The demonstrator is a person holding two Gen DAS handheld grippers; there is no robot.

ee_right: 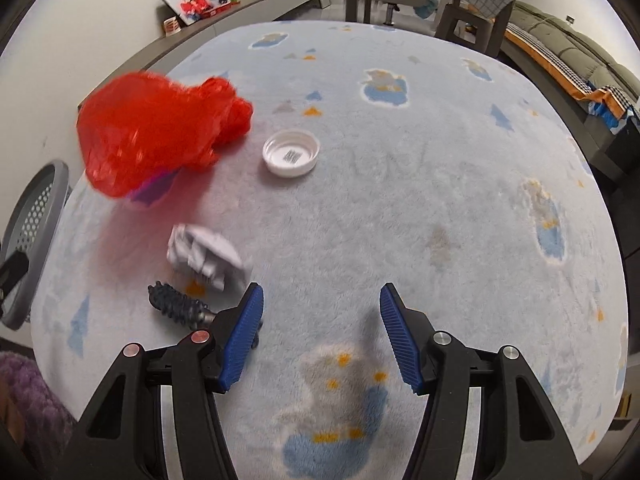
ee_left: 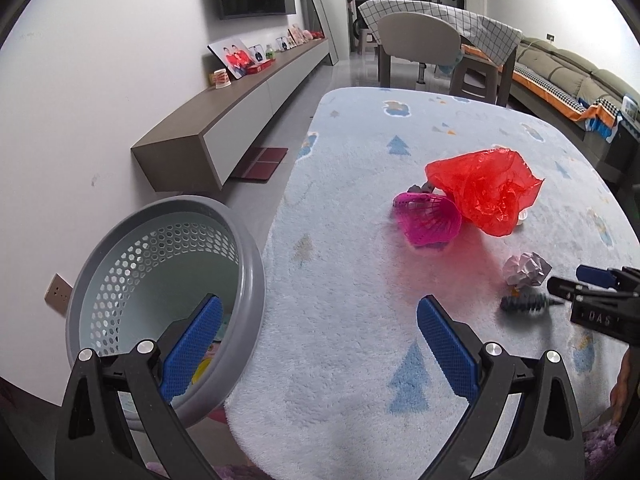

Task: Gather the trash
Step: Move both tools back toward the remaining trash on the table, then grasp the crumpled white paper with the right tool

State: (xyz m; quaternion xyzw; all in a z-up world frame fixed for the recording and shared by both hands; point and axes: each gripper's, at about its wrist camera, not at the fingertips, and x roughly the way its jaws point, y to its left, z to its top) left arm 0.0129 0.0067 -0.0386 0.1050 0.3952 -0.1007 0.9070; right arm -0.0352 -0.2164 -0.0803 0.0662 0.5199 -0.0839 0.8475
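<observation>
A grey perforated waste basket (ee_left: 248,280) stands at the rug's left edge, with some items inside; its rim also shows in the right wrist view (ee_right: 56,184). My left gripper (ee_left: 320,320) is open and empty, its left finger over the basket rim. On the pale blue rug lie a red plastic bag (ee_left: 484,188) (ee_right: 156,128), a pink mesh scoop (ee_left: 430,220), a crumpled paper ball (ee_left: 526,270) (ee_right: 204,252), a dark spiky brush (ee_left: 524,304) (ee_right: 180,306) and a white lid (ee_right: 291,153). My right gripper (ee_right: 322,300) (ee_left: 576,280) is open and empty, just right of the brush and paper.
A low grey wall cabinet (ee_left: 224,128) with photo frames runs along the left wall. A chair (ee_left: 420,44) and a table with a checked cloth (ee_left: 460,16) stand beyond the rug. A sofa (ee_left: 576,72) lies at the right. A purple fluffy thing (ee_right: 28,392) sits at lower left.
</observation>
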